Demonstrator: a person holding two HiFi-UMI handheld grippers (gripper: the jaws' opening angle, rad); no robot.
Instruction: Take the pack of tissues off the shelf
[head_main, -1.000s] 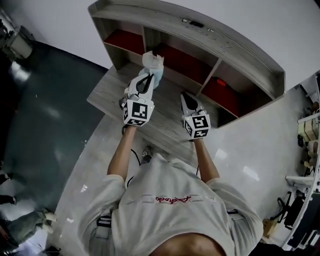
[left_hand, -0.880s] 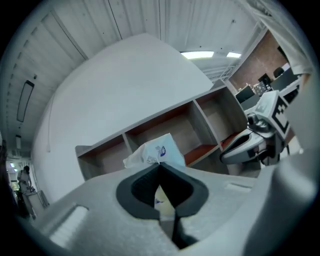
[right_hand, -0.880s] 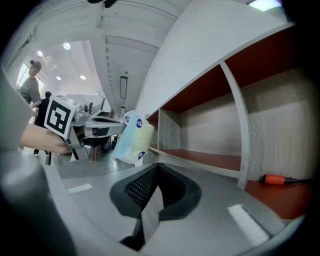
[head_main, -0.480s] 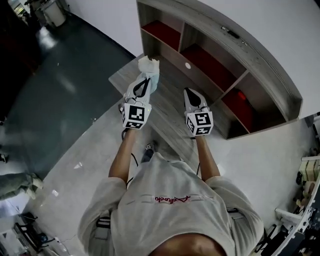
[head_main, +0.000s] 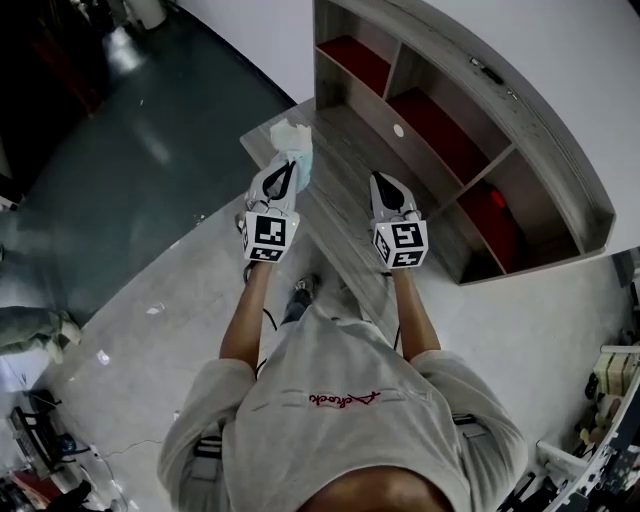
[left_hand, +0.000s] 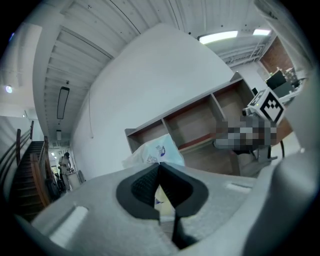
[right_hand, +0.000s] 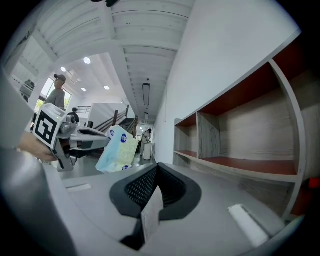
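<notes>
The pack of tissues (head_main: 292, 152), pale blue and white, is clamped at its near end by my left gripper (head_main: 283, 172) and sticks out past the jaws over the far left corner of the wooden table (head_main: 335, 215). It is clear of the shelf (head_main: 470, 120). In the left gripper view the pack (left_hand: 156, 149) rises just beyond the shut jaws of the left gripper (left_hand: 160, 169). The right gripper view shows the pack (right_hand: 118, 147) from the side. My right gripper (head_main: 386, 186) hovers over the table in front of the shelf, shut (right_hand: 157, 171), with a thin white strip at its seam.
The shelf has several red-backed compartments; a small red thing (head_main: 497, 200) lies in the right one and a white disc (head_main: 398, 130) in the middle one. Dark glossy floor (head_main: 120, 170) lies left of the table. A person (right_hand: 57, 90) stands far off.
The left gripper has carried the pack back from the shelf's front toward the table's left corner. The view has swung, so the shelf now sits further right.
</notes>
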